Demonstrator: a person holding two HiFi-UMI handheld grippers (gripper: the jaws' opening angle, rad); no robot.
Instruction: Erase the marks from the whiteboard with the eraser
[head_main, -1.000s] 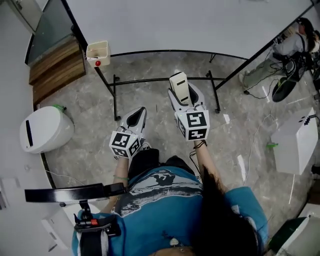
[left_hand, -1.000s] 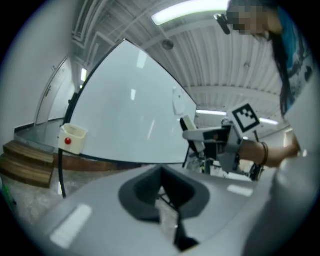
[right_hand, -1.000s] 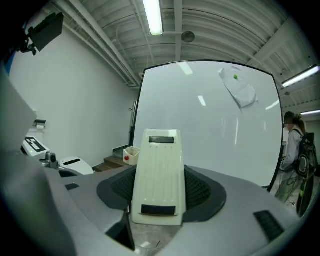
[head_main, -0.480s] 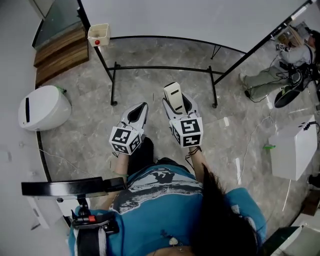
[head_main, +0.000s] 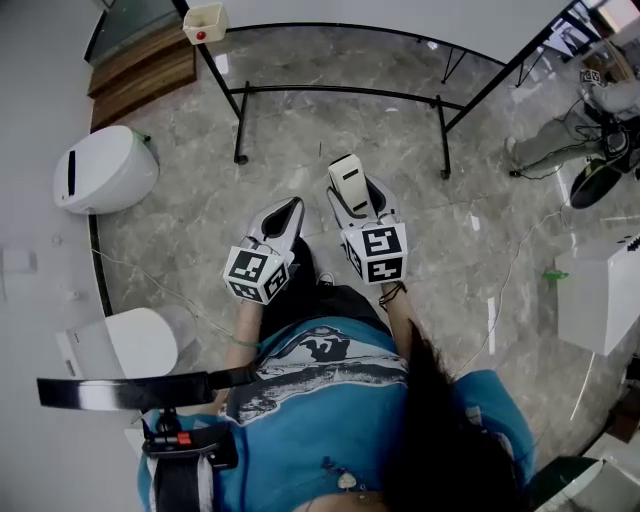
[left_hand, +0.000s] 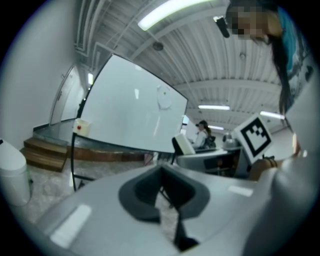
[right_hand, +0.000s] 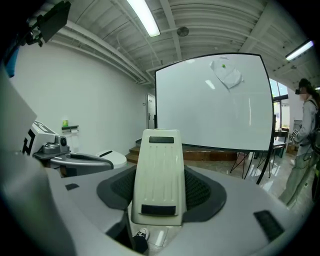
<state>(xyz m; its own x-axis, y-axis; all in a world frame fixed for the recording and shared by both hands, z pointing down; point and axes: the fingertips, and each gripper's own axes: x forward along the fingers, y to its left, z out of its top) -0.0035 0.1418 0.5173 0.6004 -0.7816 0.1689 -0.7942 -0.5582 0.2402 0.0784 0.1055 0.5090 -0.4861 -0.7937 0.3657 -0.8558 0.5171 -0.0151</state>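
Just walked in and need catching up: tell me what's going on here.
A person stands facing a whiteboard on a black floor stand, with a tool in each hand. The right tool is shut on a cream whiteboard eraser, which sticks out past its jaws. The left tool is shut with nothing in it. The eraser is short of the board, which shows a faint mark near its top, so no wiping is under way.
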